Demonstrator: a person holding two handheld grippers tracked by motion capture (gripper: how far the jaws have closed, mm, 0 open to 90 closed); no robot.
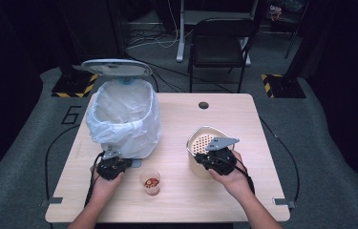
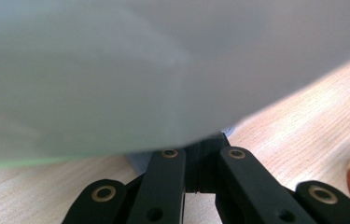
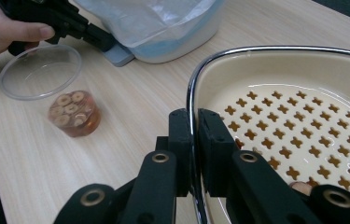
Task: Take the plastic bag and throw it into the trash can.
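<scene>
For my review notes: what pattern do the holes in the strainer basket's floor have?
Rows of small cross-shaped holes in the cream strainer basket, clearest in the right gripper view.

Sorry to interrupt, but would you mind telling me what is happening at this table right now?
A person works at the table with a gripper in each hand. The right gripper is shut on the rim of a cream strainer basket with cross-shaped holes. The left gripper is shut at the base of a lidded bin lined with a white bag; its pedal seems to be under the jaws, and the lid stands open. A clear cup with food in liquid stands between them, untouched.
</scene>
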